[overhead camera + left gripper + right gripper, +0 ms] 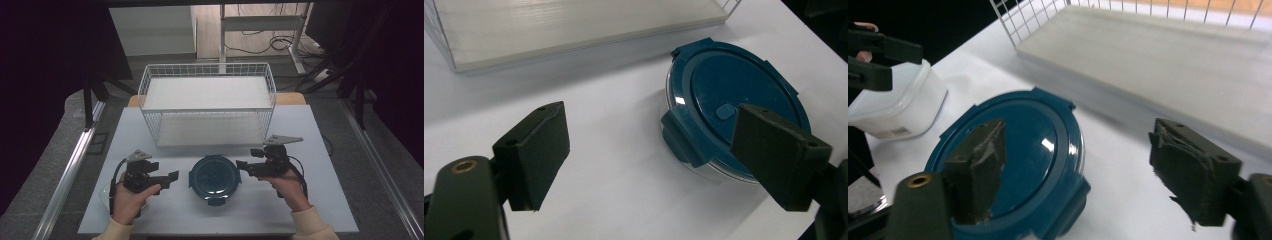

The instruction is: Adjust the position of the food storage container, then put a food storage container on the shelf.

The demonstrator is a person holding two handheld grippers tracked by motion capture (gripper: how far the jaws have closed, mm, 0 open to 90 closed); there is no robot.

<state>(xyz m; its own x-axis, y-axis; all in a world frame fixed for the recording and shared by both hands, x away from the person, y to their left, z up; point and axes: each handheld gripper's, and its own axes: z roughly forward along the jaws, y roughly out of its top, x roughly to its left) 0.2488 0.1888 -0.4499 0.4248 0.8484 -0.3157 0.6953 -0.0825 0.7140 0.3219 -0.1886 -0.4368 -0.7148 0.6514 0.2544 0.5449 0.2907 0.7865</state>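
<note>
A round clear container with a dark teal clip lid [215, 179] sits on the white table near the front edge, between my two grippers. My left gripper [173, 179] is just left of it, open, with nothing between its jaws. In the left gripper view the lid [724, 85] lies ahead on the right, partly behind the right jaw of my left gripper [651, 147]. My right gripper [243, 165] hovers at the container's right rim, open and empty. In the right gripper view the lid [1040, 132] lies below and between the spread jaws of my right gripper [1080, 162].
A white wire rack [207, 67] with two pale shelf boards stands behind the container, across the table's back half. A white plastic tub [903, 105] sits by the left hand. The table edge [220, 231] runs just in front of the container.
</note>
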